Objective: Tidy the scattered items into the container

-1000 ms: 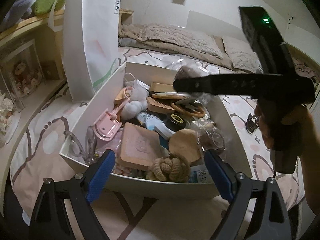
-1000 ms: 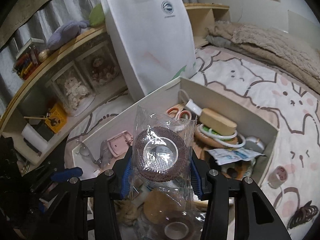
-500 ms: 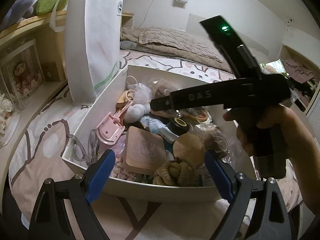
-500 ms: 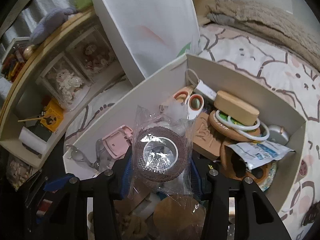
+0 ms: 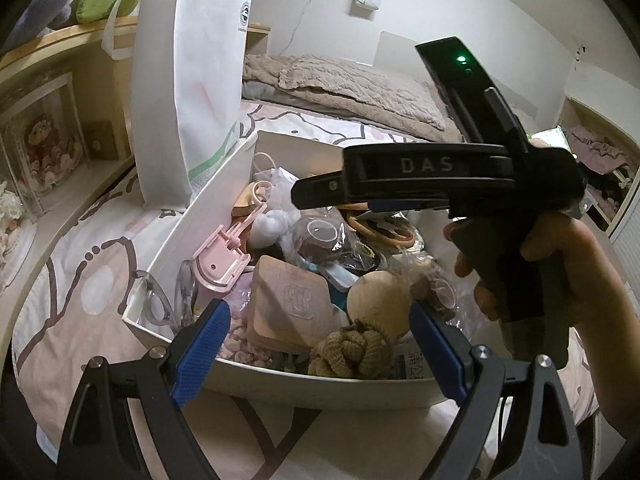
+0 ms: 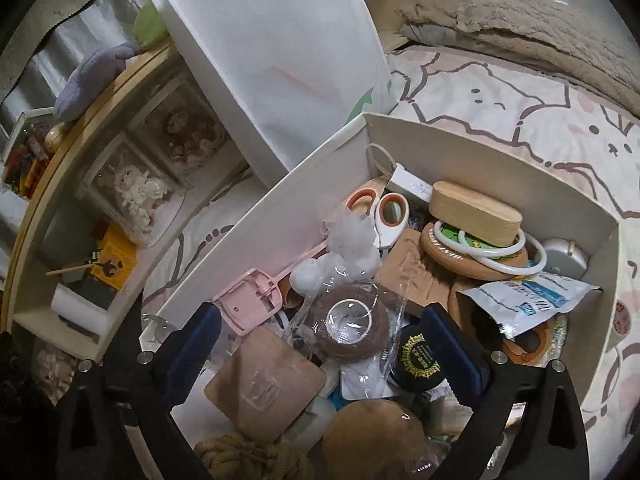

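A cream open box (image 6: 480, 160) on the bed is full of small items. A brown tape roll in clear wrap (image 6: 352, 328) lies on the pile, on its side between my right gripper's (image 6: 320, 320) blue pads, which are spreading apart and do not press it. In the left wrist view the right gripper (image 5: 312, 196) hangs over the box, held by a hand (image 5: 560, 280), with the roll (image 5: 320, 236) just under its tip. My left gripper (image 5: 318, 312) stands open at the box's near wall (image 5: 280, 380), holding nothing.
In the box lie a pink tool (image 6: 248, 300), scissors (image 6: 380, 212), a wooden case (image 6: 476, 212), a square coaster (image 5: 288, 304) and a rope knot (image 5: 352, 348). A tall white bag (image 5: 192, 80) stands against the box's left side. A wooden shelf (image 6: 80, 200) runs along the left.
The right gripper came down over the box, then its jaws spread and let go of the wrapped tape roll, which now rests on the pile. The left gripper kept still.
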Available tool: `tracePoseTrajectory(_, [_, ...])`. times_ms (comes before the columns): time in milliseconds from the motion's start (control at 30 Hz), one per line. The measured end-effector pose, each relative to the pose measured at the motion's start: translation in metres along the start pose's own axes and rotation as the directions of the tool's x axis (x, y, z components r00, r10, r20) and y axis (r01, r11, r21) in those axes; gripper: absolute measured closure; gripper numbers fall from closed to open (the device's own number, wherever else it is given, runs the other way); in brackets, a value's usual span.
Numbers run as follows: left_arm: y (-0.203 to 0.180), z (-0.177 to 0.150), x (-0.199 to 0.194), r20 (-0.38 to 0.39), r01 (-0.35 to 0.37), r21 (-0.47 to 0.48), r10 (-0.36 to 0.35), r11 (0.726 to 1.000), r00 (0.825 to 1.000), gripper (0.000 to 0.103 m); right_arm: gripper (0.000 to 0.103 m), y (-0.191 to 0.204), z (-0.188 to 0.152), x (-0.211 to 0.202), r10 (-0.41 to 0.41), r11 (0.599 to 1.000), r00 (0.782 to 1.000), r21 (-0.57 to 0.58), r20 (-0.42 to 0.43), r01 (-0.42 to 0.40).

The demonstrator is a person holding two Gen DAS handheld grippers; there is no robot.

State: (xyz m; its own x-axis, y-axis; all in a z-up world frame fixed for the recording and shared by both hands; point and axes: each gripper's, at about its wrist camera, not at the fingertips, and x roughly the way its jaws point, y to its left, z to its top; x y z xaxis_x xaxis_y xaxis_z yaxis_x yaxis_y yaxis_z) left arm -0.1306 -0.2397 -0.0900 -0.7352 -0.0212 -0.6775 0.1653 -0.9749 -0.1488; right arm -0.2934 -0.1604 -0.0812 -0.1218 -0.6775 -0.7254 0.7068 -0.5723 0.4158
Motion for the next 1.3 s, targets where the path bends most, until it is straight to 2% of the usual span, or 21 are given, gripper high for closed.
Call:
tracePoseTrajectory(267, [-0.003,0.001,-0.007,0.009,0.008,-0.015,-0.007,1.0,1.0,0.008,0.003,0.002,-0.004,-0.025,0.021,1.0,0.999,-0.014,0.046,-0.021])
tracePoseTrajectory(467, [-0.011,0.003,-0.015,0.027,0.008,-0.017,-0.007,1.0,1.0,0.0,0.0,0.006,-0.014,-0.054,-0.013,0.998,0.995,-0.067,0.103,0.02])
tracePoseTrajectory(600, [-0.018,0.004,-0.022,0.038,-0.002,-0.018,0.003,1.0,0.999,0.0,0.0,0.002,-0.022,-0.075,-0.028,0.997,0.989,-0.072,0.142,0.039])
tracePoseTrajectory(800, [-0.03,0.006,-0.035,0.052,-0.017,-0.011,0.017,1.0,0.999,0.0,0.0,-0.002,-0.037,-0.112,-0.085,0.989,0.974,-0.099,0.208,0.107])
tracePoseTrajectory(1067, [-0.051,0.012,-0.055,0.09,-0.018,-0.002,0.018,1.0,0.996,0.0,0.0,-0.003,-0.061,-0.159,-0.13,0.979,0.957,-0.118,0.261,0.165])
tracePoseTrajectory(1167, [-0.061,0.013,-0.066,0.115,-0.038,0.011,0.037,0.999,0.993,0.0,0.0,-0.002,-0.072,-0.178,-0.16,0.972,0.947,-0.123,0.278,0.2])
tracePoseTrajectory(1300, [-0.067,0.013,-0.08,0.139,-0.023,-0.012,0.024,1.0,0.99,0.0,0.0,-0.001,-0.087,-0.202,-0.178,0.967,0.936,-0.124,0.304,0.224])
